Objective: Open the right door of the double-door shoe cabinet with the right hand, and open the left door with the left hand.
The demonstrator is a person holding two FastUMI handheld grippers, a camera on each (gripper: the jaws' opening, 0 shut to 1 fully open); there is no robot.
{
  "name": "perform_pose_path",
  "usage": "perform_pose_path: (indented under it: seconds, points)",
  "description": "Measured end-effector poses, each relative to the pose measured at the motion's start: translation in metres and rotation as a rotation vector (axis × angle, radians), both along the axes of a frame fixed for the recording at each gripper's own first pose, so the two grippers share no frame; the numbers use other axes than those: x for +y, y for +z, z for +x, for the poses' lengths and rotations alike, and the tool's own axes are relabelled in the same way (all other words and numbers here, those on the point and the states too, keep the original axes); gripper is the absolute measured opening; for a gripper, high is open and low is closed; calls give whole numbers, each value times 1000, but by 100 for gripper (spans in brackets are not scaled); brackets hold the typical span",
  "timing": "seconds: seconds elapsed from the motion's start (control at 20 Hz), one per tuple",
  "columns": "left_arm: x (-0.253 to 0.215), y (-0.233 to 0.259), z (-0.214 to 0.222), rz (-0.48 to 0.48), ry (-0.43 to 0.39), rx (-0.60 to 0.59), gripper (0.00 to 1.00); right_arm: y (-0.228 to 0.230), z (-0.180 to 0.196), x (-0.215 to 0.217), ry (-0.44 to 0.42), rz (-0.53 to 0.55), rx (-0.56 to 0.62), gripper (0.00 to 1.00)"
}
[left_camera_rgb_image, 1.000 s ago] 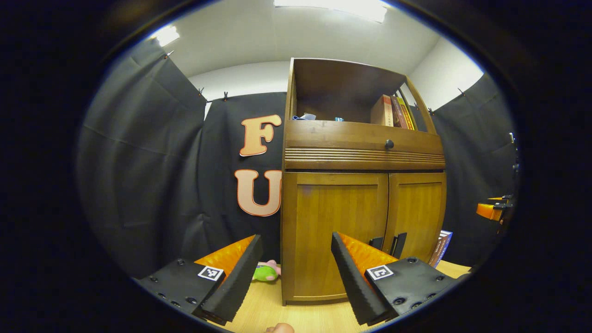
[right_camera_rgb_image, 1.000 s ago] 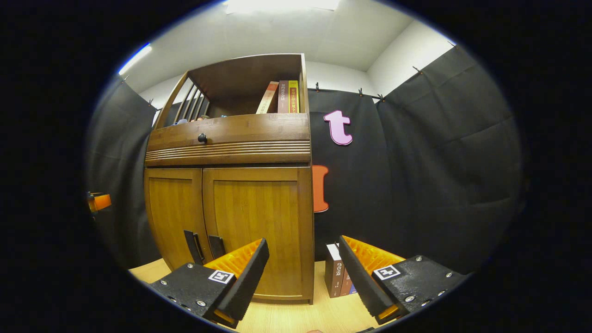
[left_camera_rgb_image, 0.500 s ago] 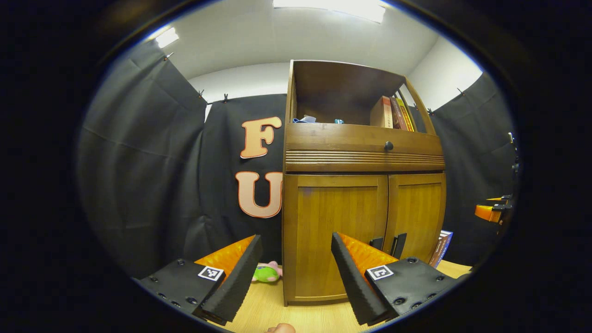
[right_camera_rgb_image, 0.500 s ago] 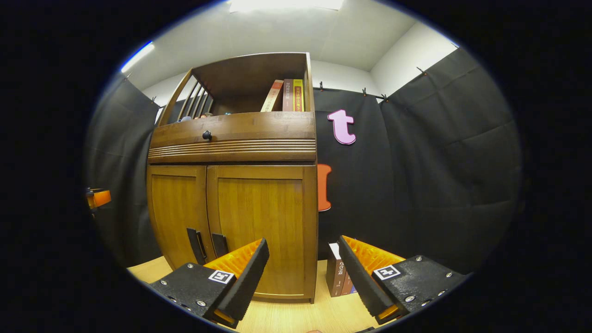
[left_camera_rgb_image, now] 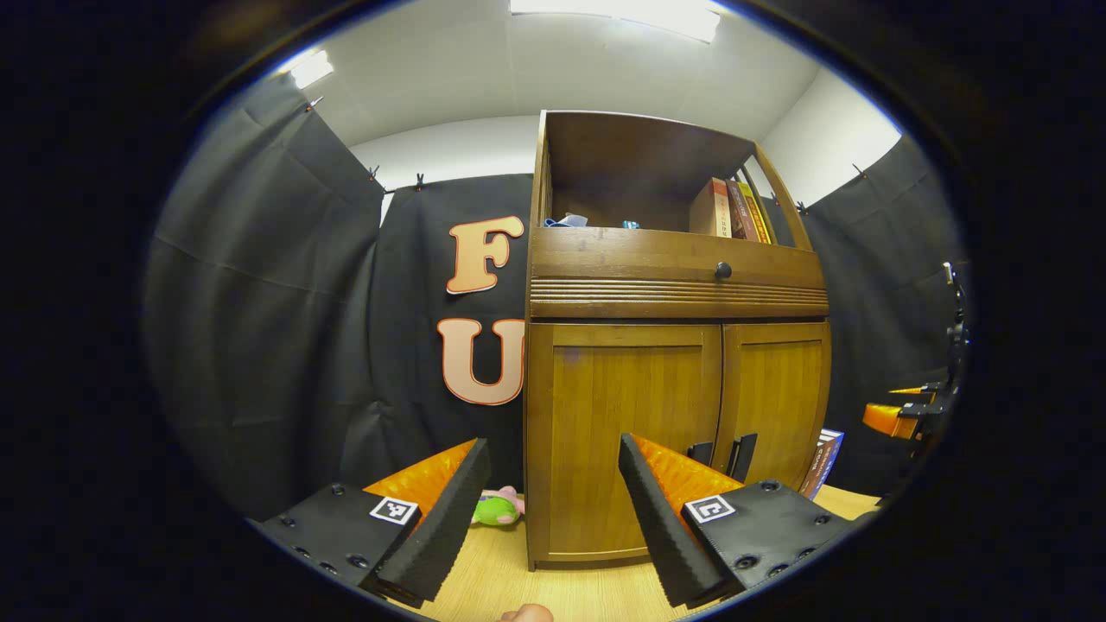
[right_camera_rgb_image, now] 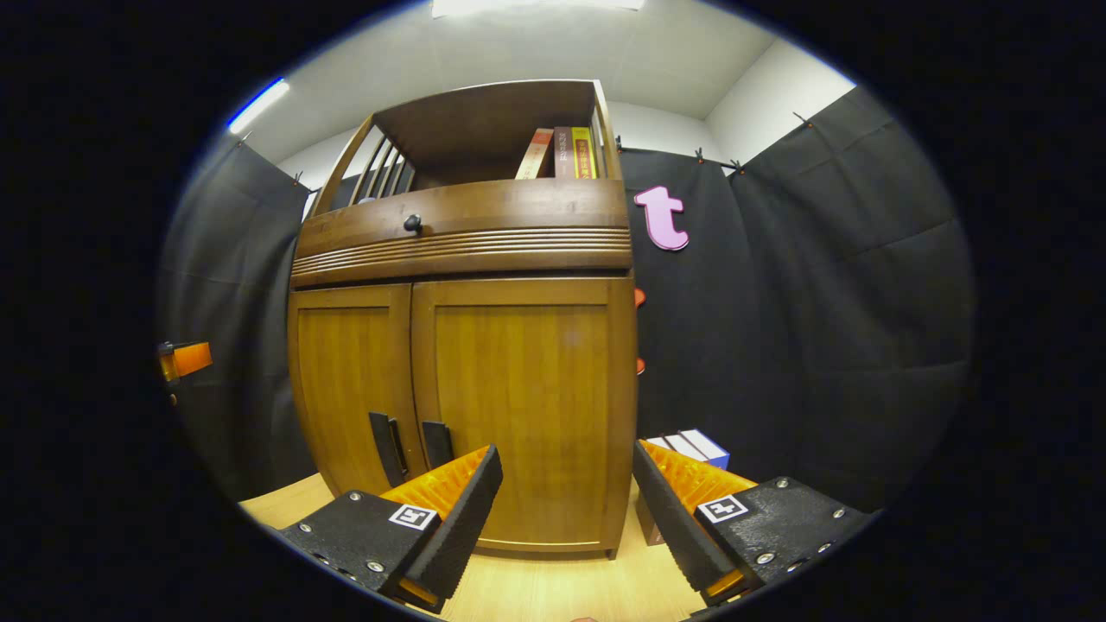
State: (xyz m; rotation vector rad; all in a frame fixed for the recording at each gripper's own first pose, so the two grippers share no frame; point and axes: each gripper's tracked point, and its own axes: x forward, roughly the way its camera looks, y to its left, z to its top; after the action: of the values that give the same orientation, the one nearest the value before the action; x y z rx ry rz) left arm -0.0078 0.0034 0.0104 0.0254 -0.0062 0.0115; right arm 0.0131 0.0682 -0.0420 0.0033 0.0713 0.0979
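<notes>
Before the shoe cabinet (right_camera_rgb_image: 467,345), both doors shut: left gripper (left_camera_rgb_image: 553,510) hangs open at the left door (left_camera_rgb_image: 626,432); right gripper (right_camera_rgb_image: 566,510) hangs open at the right door (right_camera_rgb_image: 518,406). Best steer its fingers leftward onto the right handle (right_camera_rgb_image: 436,443).

- Bright ceiling light (left_camera_rgb_image: 618,13) overhead glares white; the pictures are evenly lit and sharp.
- Fisheye bending curves the shoe cabinet (right_camera_rgb_image: 467,345) edges outward.
</notes>
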Motion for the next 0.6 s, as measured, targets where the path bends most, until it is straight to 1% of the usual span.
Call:
perform_pose_path:
  seconds: [0.05, 0.3, 0.4, 0.6]
  points:
    - [0, 0, 0, 1, 0, 0, 95, -4, 3, 8, 9, 8, 2, 94]
    - [1, -1, -2, 2, 14, -5, 95, -28, 19, 55, 51, -7, 22, 94]
    - [2, -3, -3, 0, 18, -2, 98, -43, 27, 77, 68, -12, 34, 94]
    - [6, -7, -3, -4, 34, 1, 96, -76, 46, 111, 96, -36, 71, 94]
